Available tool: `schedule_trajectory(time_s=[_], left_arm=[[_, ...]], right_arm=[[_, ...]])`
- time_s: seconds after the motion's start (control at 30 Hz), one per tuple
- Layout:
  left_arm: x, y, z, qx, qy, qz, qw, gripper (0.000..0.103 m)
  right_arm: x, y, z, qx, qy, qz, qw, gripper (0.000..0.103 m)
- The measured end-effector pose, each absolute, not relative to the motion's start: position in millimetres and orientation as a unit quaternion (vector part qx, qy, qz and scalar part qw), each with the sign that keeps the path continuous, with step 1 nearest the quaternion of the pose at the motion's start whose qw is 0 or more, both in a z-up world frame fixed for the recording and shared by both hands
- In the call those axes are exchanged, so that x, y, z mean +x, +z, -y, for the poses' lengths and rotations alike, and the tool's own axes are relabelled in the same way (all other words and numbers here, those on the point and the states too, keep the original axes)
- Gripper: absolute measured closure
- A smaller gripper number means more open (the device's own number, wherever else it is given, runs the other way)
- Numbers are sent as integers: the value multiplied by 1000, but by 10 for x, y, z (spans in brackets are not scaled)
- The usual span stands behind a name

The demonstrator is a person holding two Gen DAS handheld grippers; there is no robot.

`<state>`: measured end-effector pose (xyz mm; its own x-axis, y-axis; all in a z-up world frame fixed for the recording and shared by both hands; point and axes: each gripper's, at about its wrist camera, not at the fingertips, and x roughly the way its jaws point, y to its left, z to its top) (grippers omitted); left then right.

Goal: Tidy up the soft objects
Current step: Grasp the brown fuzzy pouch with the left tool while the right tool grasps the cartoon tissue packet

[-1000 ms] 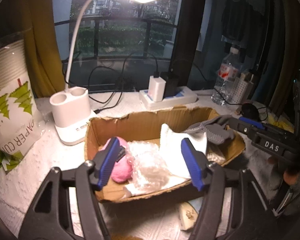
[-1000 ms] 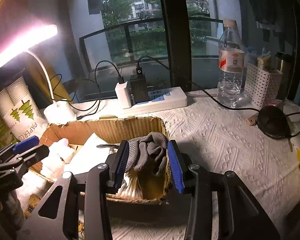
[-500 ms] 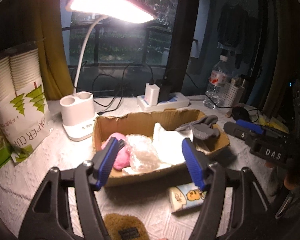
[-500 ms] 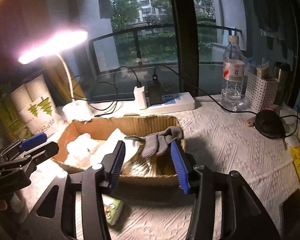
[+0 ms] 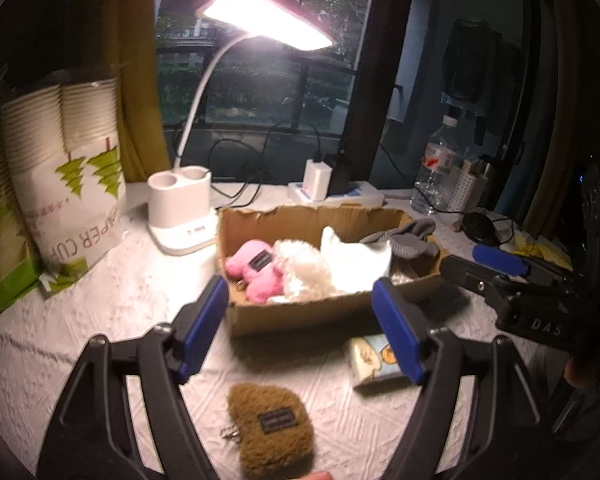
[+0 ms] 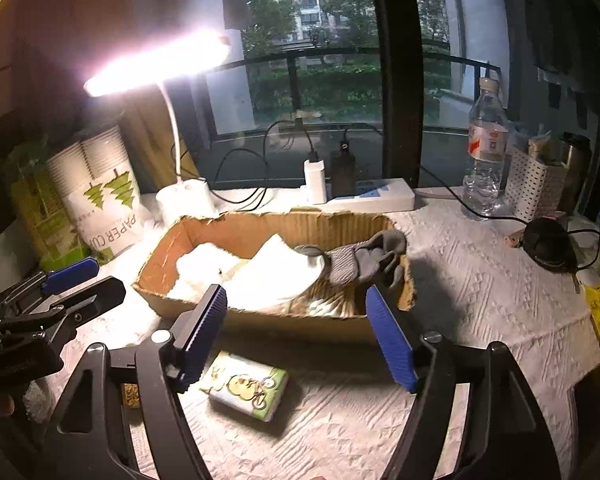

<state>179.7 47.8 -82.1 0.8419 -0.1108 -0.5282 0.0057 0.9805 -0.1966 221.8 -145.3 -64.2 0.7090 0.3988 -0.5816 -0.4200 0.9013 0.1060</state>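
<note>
Rough torn corrugated cardboard box (image 5: 300, 312)

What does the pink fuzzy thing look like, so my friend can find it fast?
Find the torn cardboard box in front of the white desk lamp. At the box's lamp-side end lies the pink plush, beside a fluffy white bundle. It is the only pink thing there, with a small dark label on top.
</note>
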Motion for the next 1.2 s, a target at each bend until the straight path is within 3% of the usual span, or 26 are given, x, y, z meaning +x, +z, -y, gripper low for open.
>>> schedule_trajectory(time_s=[1.2], left_arm=[[1749, -1568, -587, -93, -32, -398, 912, 27]], right_arm=[[2267, -1450, 981, -47, 251, -415, 873, 27]])
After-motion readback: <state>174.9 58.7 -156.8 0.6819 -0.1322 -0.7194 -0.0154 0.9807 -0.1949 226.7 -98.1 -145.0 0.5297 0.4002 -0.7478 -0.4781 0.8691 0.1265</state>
